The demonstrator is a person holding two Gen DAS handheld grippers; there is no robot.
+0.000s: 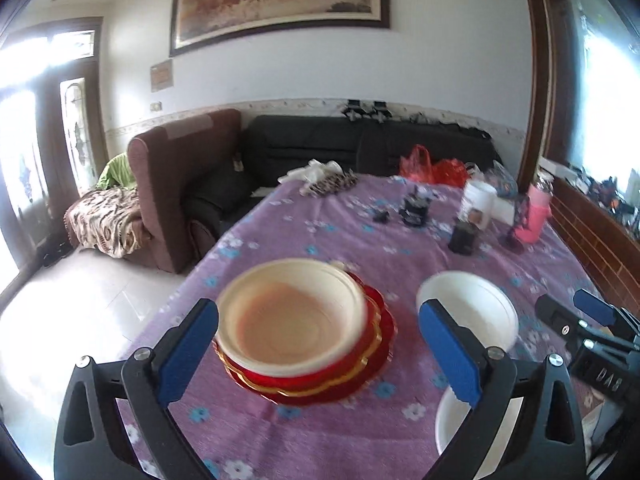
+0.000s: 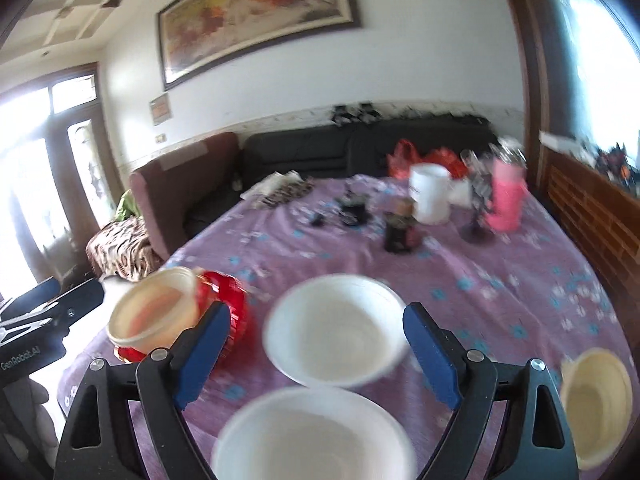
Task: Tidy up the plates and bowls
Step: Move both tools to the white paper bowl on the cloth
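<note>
A cream bowl [image 1: 292, 320] sits on a stack of red plates [image 1: 372, 364] with gold rims on the purple flowered tablecloth [image 1: 320, 240]. My left gripper [image 1: 320, 356] is open and empty, its blue pads either side of this stack. A white bowl [image 1: 472, 308] lies to its right and another white bowl [image 1: 452, 424] nearer. In the right wrist view my right gripper [image 2: 316, 352] is open and empty above the two white bowls [image 2: 336, 328] [image 2: 312, 436]. The cream bowl [image 2: 152, 316] and red plates [image 2: 232, 304] lie at left. A second cream bowl [image 2: 596, 404] lies at right.
At the table's far end stand a white jar [image 1: 478, 202], a pink bottle [image 1: 536, 216], dark small objects [image 1: 416, 208] and red bags [image 1: 432, 168]. A brown armchair [image 1: 180, 184] and black sofa [image 1: 340, 144] stand beyond. A wooden panel [image 1: 592, 240] runs along the right.
</note>
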